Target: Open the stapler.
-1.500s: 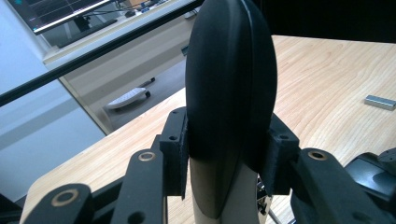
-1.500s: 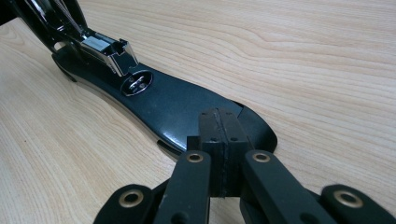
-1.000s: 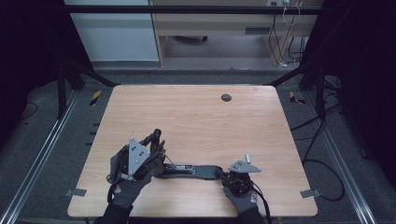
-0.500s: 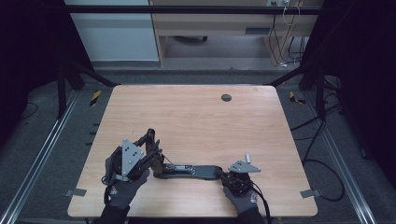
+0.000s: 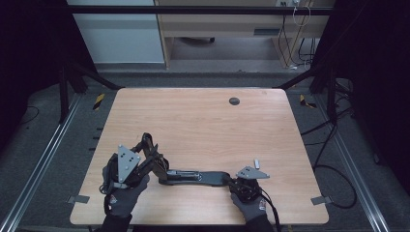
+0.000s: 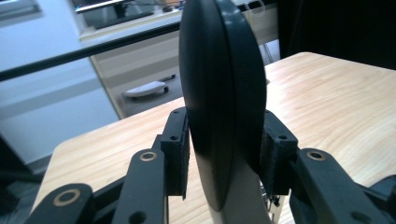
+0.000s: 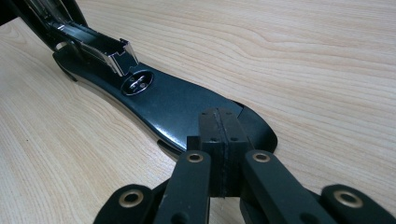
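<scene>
Fingers of the left gripper (image 6: 224, 154) clamp the stapler (image 5: 193, 176) lid, swung open; right gripper (image 7: 219, 154) presses closed on its base; loading staples seems left

- At the centre of the high view we see the table (image 5: 203, 121), light wood grain with rounded corners.
- Towards twelve o'clock on its top we see a small dark round disc (image 5: 234, 101), set near the far edge.
- At seven and four o'clock we see grey tape tabs (image 5: 77, 199) stuck at the near corners.
- Along nine o'clock we see a metal rail (image 5: 43, 159) running over grey carpet.
- At ten and two o'clock we see yellow-and-black striped tape (image 5: 98, 100) on the floor.
- At twelve o'clock, beyond the table, we see a wooden desk (image 5: 227, 24) with cables (image 5: 295, 34) hanging at one o'clock.
- At three o'clock we see black cables (image 5: 333, 164) looping on the floor.
</scene>
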### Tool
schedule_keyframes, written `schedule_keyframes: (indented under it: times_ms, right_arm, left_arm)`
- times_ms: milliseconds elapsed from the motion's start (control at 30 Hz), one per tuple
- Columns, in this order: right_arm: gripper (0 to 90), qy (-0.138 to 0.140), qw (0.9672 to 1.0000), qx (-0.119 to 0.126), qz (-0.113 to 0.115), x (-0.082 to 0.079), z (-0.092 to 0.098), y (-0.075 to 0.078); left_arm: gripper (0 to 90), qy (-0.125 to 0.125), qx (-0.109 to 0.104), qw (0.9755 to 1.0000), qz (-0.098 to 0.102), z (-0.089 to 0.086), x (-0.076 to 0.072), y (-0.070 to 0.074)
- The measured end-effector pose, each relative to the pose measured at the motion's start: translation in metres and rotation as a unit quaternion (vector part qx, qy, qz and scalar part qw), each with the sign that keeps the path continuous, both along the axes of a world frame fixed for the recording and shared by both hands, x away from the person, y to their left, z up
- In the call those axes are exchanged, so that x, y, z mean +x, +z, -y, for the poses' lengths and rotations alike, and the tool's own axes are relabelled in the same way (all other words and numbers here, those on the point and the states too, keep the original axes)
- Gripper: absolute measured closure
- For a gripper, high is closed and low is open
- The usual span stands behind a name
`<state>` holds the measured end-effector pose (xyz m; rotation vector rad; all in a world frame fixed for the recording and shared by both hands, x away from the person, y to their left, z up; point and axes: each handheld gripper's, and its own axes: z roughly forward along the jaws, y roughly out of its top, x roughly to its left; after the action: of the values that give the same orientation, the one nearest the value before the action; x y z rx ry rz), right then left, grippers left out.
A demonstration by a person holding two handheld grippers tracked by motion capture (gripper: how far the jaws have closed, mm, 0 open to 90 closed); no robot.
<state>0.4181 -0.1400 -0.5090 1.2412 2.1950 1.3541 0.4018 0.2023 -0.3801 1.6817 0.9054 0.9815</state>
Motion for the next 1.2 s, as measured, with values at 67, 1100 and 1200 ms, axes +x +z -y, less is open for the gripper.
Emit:
schedule_keyframes:
  times_ms: [67,1100,1200]
  right_arm:
    - [90.0,0.0,1.0,0.0,0.0,0.0,0.0,0.0]
    - [90.0,0.001,1.0,0.001,0.0,0.0,0.0,0.0]
    - [90.0,0.001,1.0,0.001,0.0,0.0,0.0,0.0]
  left_arm:
    - [59.3,0.006,-0.023,0.9997,-0.01,-0.013,0.001,-0.002]
    - [56.6,0.051,-0.088,0.9942,-0.037,-0.054,0.001,-0.02]
    - [56.3,0.052,-0.095,0.9933,-0.041,-0.059,0.002,-0.023]
